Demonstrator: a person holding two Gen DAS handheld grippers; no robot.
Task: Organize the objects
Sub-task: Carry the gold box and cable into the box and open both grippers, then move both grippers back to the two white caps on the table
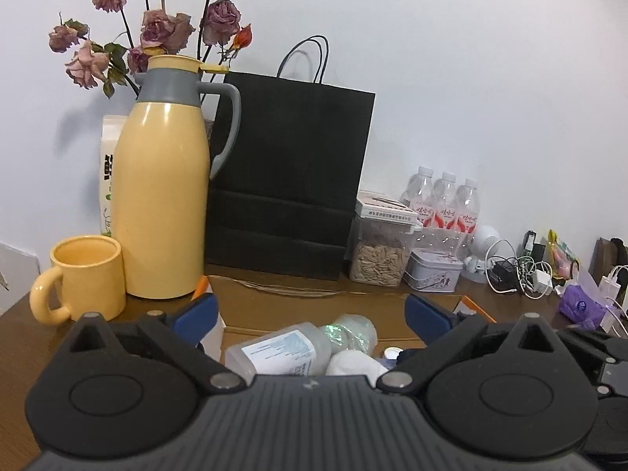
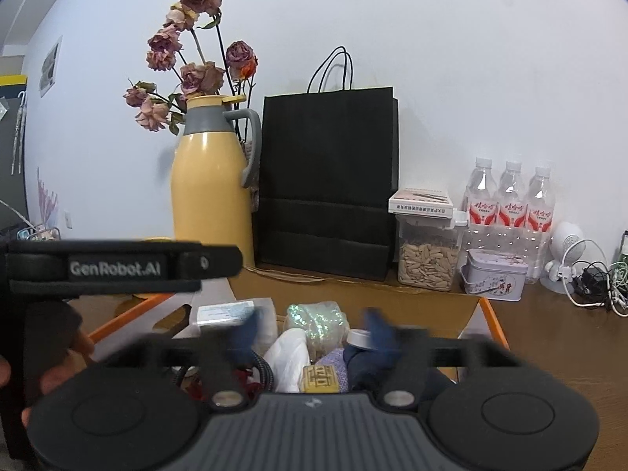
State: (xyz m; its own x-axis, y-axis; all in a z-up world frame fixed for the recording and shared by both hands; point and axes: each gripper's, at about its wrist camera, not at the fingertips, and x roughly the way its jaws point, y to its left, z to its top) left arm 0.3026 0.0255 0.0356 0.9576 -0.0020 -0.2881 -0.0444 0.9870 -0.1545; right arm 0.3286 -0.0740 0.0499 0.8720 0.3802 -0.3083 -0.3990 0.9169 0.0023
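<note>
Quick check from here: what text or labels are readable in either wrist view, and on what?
"GenRobot.AI": black strap of the device at left in the right wrist view.
Red labels on the three water bottles: red script, too blurred to read.
Box on the seed jar: print too small.
Clear bottle's label in the cardboard box: too small.
Carton behind the yellow flask: mostly hidden.

Glossy plastic flask (image 1: 163,196), matt black paper bag (image 1: 290,180), brown wood-grain table (image 2: 557,337).

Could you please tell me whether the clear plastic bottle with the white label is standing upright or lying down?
Lying down: the clear plastic bottle rests on its side inside the cardboard box, its label facing up.
</note>
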